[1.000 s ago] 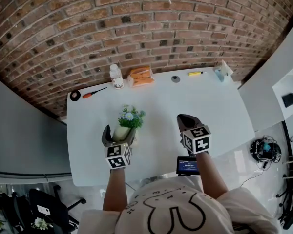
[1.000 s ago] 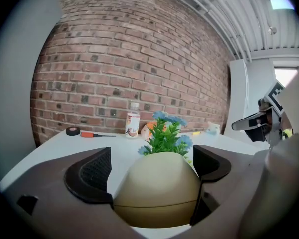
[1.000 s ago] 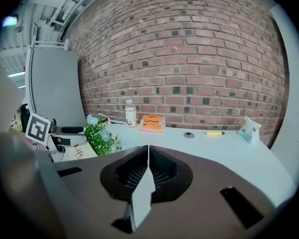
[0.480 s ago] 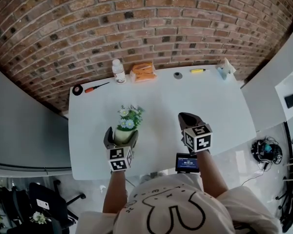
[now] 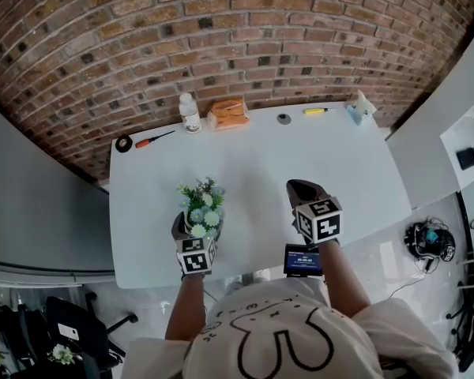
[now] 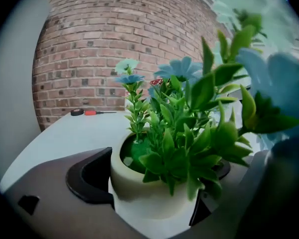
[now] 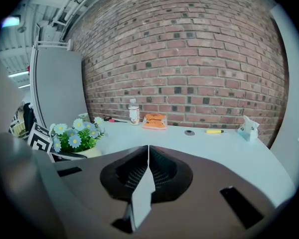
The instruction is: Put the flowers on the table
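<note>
A small cream pot of artificial flowers with green leaves and pale blue and white blooms stands upright over the near left part of the white table. My left gripper is shut on the pot, one jaw on each side of it. In the right gripper view the flowers show at the left. My right gripper hovers over the near middle of the table, shut with nothing between its jaws.
Along the far edge by the brick wall lie a black tape roll, a red-handled screwdriver, a small bottle, an orange packet, a small round disc, a yellow tool and a pale blue object. A phone-like screen sits below the table's near edge.
The left gripper with the flower pot has drawn slightly toward the near edge and the pot has turned more upright. The right gripper has stayed where it was.
</note>
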Available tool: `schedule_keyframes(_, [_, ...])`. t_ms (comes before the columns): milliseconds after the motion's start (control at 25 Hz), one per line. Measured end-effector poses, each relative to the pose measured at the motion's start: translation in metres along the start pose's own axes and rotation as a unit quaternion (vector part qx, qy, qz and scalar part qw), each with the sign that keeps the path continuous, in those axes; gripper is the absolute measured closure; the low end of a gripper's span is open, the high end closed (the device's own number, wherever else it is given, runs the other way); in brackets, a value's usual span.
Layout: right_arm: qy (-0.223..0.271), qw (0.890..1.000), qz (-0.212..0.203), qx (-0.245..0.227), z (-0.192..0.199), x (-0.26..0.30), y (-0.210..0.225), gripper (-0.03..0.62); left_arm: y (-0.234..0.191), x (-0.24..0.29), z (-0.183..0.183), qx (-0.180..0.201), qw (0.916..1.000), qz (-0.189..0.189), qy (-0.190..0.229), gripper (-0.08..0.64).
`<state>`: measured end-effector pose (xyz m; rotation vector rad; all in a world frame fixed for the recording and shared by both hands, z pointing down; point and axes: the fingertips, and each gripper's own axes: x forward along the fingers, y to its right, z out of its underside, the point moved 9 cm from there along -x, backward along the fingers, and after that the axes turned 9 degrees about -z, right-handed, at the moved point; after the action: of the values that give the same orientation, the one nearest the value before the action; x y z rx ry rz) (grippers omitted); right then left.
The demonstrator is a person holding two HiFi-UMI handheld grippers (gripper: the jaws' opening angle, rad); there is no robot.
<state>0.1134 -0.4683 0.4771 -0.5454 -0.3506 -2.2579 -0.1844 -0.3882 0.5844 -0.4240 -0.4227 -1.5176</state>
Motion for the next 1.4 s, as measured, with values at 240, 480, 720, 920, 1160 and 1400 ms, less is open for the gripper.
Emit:
schedule_keyframes(240, [0.004, 1.000, 0.002, 0.000, 0.001, -0.005, -0.006, 0.572, 0.002, 0.003, 0.007, 0.003, 0.9998, 0.000, -0.019, 0.044])
schedule_keyframes(480, [0.002, 1.000, 0.004, 0.009, 0.006, -0.006, -0.010, 0.572, 0.001, 0.002, 0.009, 0.003, 0.9999, -0.005, -0.015, 0.043])
schedule_keyframes(720, [0.009, 1.000, 0.004, 0.012, 0.004, -0.010, -0.010, 0.572, 0.000, -0.008, 0.008, 0.012, 0.9999, -0.004, 0.001, 0.039])
schedule_keyframes(920, [0.017, 1.000, 0.008, 0.018, 0.001, -0.010, -0.008, 0.572, 0.000, -0.020, -0.001, 0.014, 0.9999, 0.002, 0.007, 0.038])
schedule_keyframes(1160, [0.028, 0.999, 0.006, 0.017, -0.004, -0.010, -0.010, 0.572, 0.002, -0.033, -0.010, 0.016, 0.9997, 0.017, 0.011, 0.038])
schedule_keyframes(1400, [0.045, 0.999, 0.006, 0.015, -0.012, -0.014, -0.011, 0.572, 0.004, -0.047, -0.029, 0.027, 0.9986, 0.037, 0.027, 0.038])
